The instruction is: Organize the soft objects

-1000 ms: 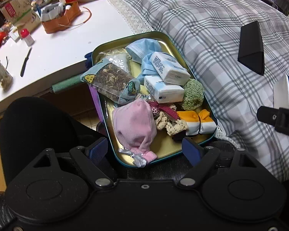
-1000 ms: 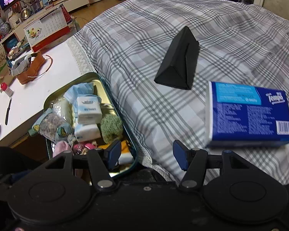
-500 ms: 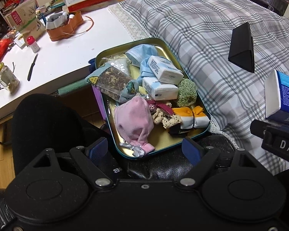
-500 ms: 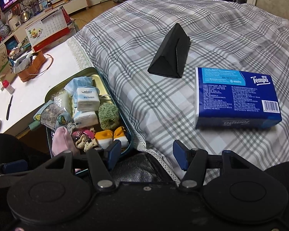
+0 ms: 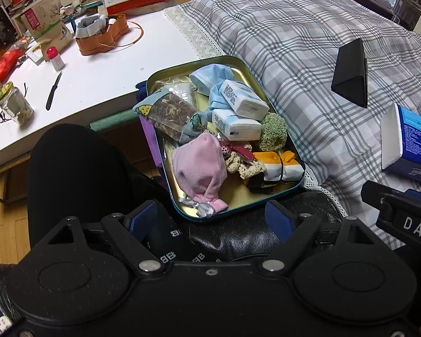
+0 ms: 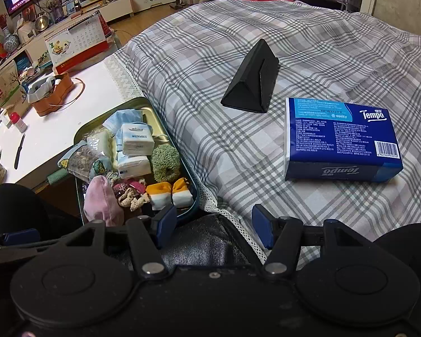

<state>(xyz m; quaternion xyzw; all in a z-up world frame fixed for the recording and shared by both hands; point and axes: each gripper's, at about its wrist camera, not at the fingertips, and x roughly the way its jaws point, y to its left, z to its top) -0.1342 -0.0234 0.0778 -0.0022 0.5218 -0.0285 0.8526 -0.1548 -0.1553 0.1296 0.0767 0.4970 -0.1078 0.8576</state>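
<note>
Risk first: my left gripper (image 5: 210, 219) and right gripper (image 6: 214, 229) hang wide apart, holding nothing, near the tin tray (image 5: 240, 64); its soft pile, pink pouch (image 5: 200, 165) foremost, could tip off my lap; what props the tray is hidden, possibly my knee.

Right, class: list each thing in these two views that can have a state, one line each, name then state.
left hand-held gripper: open, holding nothing
right hand-held gripper: open, holding nothing
metal tray: lidless, crowded with soft items
pink cloth pouch: lying in tray, tied end nearest camera
orange and white socks: bundled together in tray
tissue pack: sealed, lying flat on plaid cloth
black triangular case: closed, resting on plaid cloth
glass jar: lidded, upright
</note>
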